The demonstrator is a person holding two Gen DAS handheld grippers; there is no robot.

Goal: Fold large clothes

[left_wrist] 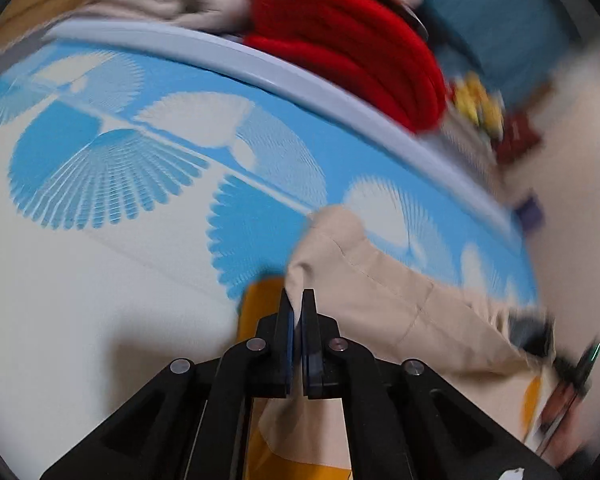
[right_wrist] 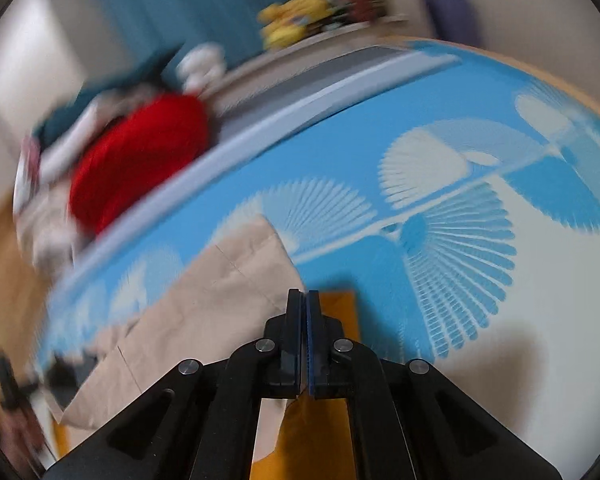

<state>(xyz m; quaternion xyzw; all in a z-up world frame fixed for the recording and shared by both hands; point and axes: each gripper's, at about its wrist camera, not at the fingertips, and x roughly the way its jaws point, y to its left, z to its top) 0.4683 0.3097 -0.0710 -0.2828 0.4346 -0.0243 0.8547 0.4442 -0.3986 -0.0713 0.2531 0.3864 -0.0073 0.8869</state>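
The beige garment [left_wrist: 384,304] lay on the blue-and-white patterned sheet [left_wrist: 100,168], orange cloth [left_wrist: 260,304] beneath its near edge. The left tongs [left_wrist: 298,300] were closed, pinching a beige corner between the pads. The right tongs [right_wrist: 303,300] were closed too; whether they gripped fabric was unclear, though cloth hung just beneath them. To fold well, both corners should probably travel together, kept level and taut, toward the far edge, clear of the red pile [left_wrist: 352,48] beyond the sheet
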